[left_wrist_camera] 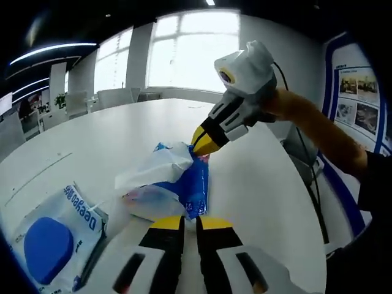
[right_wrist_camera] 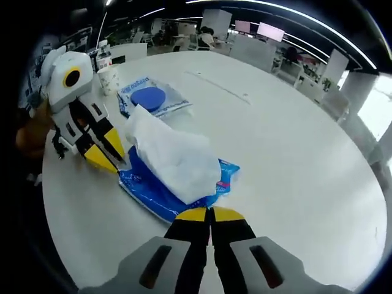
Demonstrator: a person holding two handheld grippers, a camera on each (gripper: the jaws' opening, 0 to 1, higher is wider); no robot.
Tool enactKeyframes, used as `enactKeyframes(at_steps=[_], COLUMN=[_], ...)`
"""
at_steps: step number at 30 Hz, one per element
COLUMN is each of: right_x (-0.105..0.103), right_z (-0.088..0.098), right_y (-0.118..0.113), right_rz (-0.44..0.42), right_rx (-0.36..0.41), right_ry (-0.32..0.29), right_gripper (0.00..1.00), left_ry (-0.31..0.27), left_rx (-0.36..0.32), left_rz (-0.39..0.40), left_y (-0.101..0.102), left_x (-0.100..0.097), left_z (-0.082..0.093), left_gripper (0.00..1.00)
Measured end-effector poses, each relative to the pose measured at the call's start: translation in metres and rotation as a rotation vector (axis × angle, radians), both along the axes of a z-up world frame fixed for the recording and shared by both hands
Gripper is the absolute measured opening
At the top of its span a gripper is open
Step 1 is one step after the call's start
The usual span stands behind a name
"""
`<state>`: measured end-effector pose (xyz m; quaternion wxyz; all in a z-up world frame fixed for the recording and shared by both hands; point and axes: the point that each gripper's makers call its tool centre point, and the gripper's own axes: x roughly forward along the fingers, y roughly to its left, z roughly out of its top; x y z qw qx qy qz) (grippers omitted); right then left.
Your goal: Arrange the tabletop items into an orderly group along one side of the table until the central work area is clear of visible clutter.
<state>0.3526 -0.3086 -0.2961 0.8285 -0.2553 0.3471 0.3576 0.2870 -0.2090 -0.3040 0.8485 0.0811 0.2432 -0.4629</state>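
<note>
Both the left hand-held gripper (left_wrist_camera: 190, 222) and the right hand-held gripper (right_wrist_camera: 210, 214) are clenched on opposite ends of a blue plastic tissue pack (right_wrist_camera: 156, 190) with white tissue protruding, on the round white table (right_wrist_camera: 294, 135).

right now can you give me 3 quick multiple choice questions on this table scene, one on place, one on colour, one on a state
1. Where does the paper cup stand?
A. on the tissue pack
B. beside the pouch with the blue disc, near the table edge
C. on the floor

2. What colour is the tissue pack wrapper?
A. blue
B. red
C. green

3. How are the right gripper jaws?
A. wide open
B. closed together
C. holding the cup

Answers:
1 B, the cup sits next to the pouch by the rim.
2 A, blue wrapper shows under the white tissue.
3 B, the yellow tips meet with no gap, at the pack's edge.
</note>
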Motion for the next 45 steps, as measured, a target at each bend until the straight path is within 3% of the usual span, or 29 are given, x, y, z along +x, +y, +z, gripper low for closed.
enactKeyframes(at_steps=[7, 12, 15, 19, 25, 27, 40, 41, 45], right_x=[-0.007, -0.007, -0.009, -0.009, -0.014, -0.012, -0.007, -0.006, -0.006], right_z=[0.010, 0.023, 0.033, 0.046, 0.058, 0.061, 0.044, 0.041, 0.031], right_y=[-0.001, -0.002, -0.001, 0.001, 0.006, 0.008, 0.005, 0.005, 0.003], right_rz=[-0.011, -0.024, -0.032, -0.045, -0.044, -0.051, -0.110, -0.115, -0.129], right_rx=[0.053, 0.094, 0.129, 0.178, 0.201, 0.212, 0.257, 0.259, 0.266], right_ry=[-0.005, -0.039, -0.061, -0.112, -0.144, -0.161, -0.152, -0.149, -0.125], right_gripper=[0.00, 0.00, 0.00, 0.00, 0.00, 0.00, 0.00, 0.00, 0.00], left_ry=[-0.015, -0.032, -0.065, -0.089, -0.109, -0.107, -0.084, -0.081, -0.066], left_rx=[-0.002, -0.053, -0.039, -0.069, -0.066, -0.063, -0.075, -0.075, -0.071], left_rz=[-0.010, -0.009, 0.002, 0.002, 0.011, 0.017, 0.037, 0.038, 0.042], left_y=[0.000, -0.001, 0.005, 0.010, 0.018, 0.026, 0.027, 0.021, 0.017], left_x=[-0.004, -0.013, 0.000, 0.005, 0.016, 0.034, 0.043, 0.030, 0.023], left_z=[0.002, 0.018, 0.033, 0.052, 0.061, 0.063, 0.046, 0.040, 0.027], left_gripper=[0.03, 0.03, 0.02, 0.02, 0.02, 0.02, 0.02, 0.02, 0.02])
